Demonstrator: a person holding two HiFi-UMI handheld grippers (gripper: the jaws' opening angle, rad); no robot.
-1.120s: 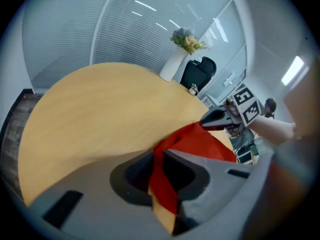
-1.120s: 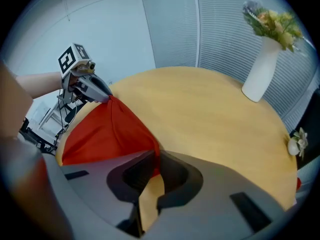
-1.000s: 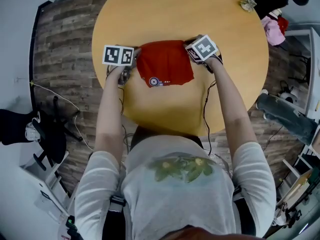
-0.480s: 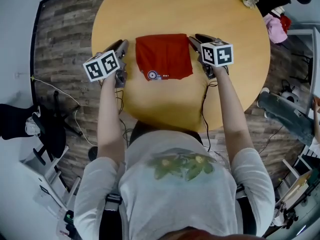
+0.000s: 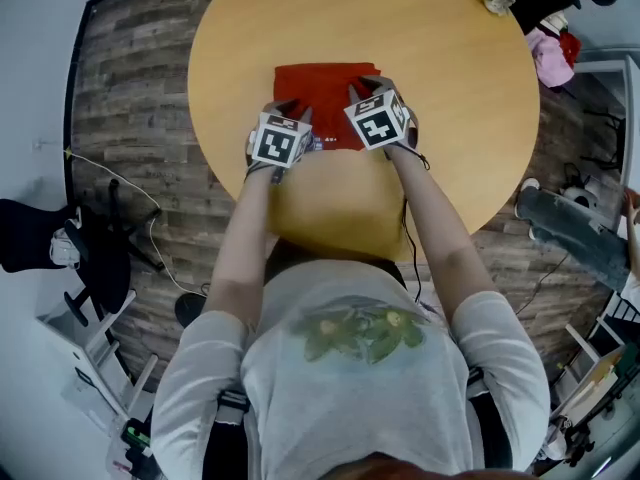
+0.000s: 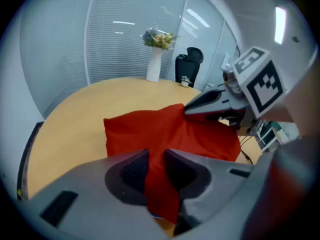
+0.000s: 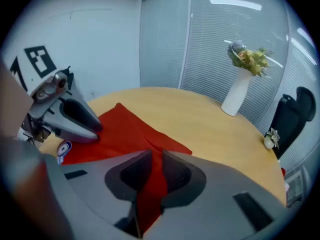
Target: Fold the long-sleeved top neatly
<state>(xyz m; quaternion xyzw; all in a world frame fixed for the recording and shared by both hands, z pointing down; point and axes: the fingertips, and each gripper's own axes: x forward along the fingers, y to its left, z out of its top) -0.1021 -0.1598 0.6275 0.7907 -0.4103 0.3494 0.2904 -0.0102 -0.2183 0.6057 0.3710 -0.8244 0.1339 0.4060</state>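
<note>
The red top (image 5: 322,86) is seen lying folded into a compact rectangle near the middle of the round worktop (image 5: 460,78). Its near edge is met by both tools, which are set close side by side and pointed down and away from the person.

In the left gripper view, the left tool (image 6: 156,166) is clenched on a fold of the red top (image 6: 145,126). The cloth fills the narrow gap between its jaws, which have just been opening a little. The right tool (image 6: 194,109) is seen just beyond, with its tip resting on the same cloth.

In the right gripper view, the right tool (image 7: 155,171) is likewise clamped on a strip of the red top (image 7: 125,126). Its jaws have just been closing, with the cloth pinched between them. The left tool (image 7: 92,126) is pressed onto the cloth at the left, and a small round badge (image 7: 64,148) is shown near the top's edge beside it.

From the head view, the left tool (image 5: 287,111) is placed at the top's near-left corner and the right tool (image 5: 360,90) at its near-right part. A white vase (image 7: 237,91) of flowers is noted at the worktop's far side, well apart from the cloth.
</note>
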